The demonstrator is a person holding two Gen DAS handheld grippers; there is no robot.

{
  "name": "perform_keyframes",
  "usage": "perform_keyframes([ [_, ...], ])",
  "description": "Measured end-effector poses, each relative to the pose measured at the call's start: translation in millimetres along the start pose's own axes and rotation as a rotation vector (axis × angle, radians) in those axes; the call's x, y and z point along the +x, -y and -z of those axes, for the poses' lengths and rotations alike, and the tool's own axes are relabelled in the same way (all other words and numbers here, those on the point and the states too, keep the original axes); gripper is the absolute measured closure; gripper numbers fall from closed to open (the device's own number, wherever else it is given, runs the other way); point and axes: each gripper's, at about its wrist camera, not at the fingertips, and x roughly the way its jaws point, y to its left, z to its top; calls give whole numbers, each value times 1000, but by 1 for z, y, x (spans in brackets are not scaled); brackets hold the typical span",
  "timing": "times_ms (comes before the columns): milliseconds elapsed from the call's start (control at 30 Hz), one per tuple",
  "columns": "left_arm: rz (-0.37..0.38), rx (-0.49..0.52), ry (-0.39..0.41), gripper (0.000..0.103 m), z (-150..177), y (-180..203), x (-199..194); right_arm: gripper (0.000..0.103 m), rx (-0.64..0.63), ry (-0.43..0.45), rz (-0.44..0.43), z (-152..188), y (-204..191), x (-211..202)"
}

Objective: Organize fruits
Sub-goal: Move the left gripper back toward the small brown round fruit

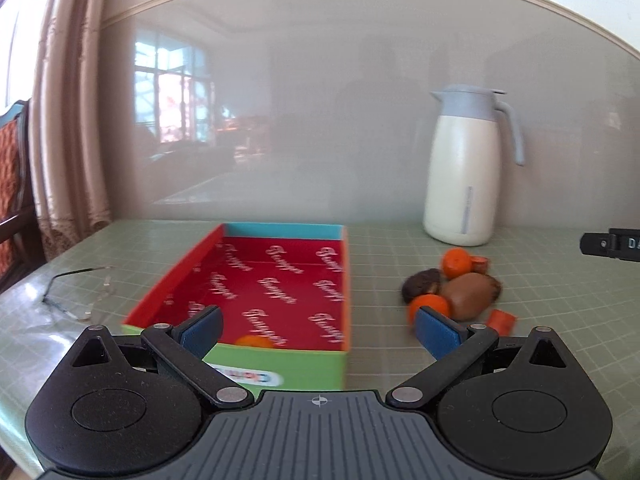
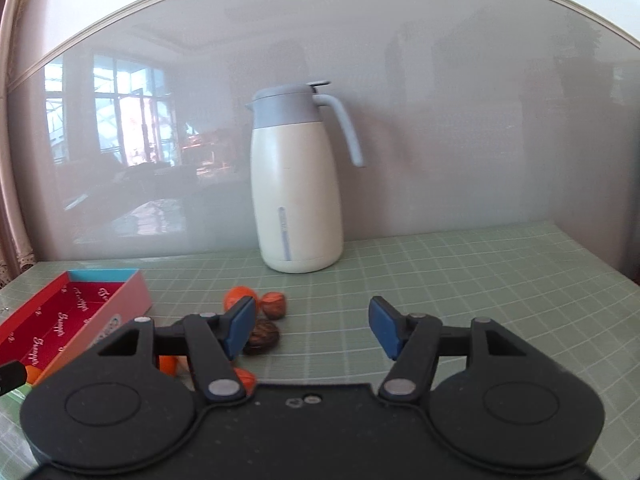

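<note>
I hold both hand-held grippers, left (image 1: 318,332) and right (image 2: 312,326), jaws apart and empty, above the tabletop (image 2: 480,280) beside scattered fruits (image 1: 452,288) and a red box (image 1: 280,276).

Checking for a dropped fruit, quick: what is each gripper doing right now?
Left gripper: open, nothing between its fingers.
Right gripper: open, holding nothing; the fruits lie on the table beside it.

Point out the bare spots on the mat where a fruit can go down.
Free: the mat right of the jug, out to its right edge. The box floor is bare except one orange at its near wall. Crowded: the fruit pile between box and jug.
</note>
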Motion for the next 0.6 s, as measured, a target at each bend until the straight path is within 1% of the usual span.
perform_keyframes([
  [333,144,88,-31,3,9,69,4,41,34,5,63,0,40,-10],
  [600,207,122,-58,3,16,107,7,40,65,2,111,0,64,-13],
])
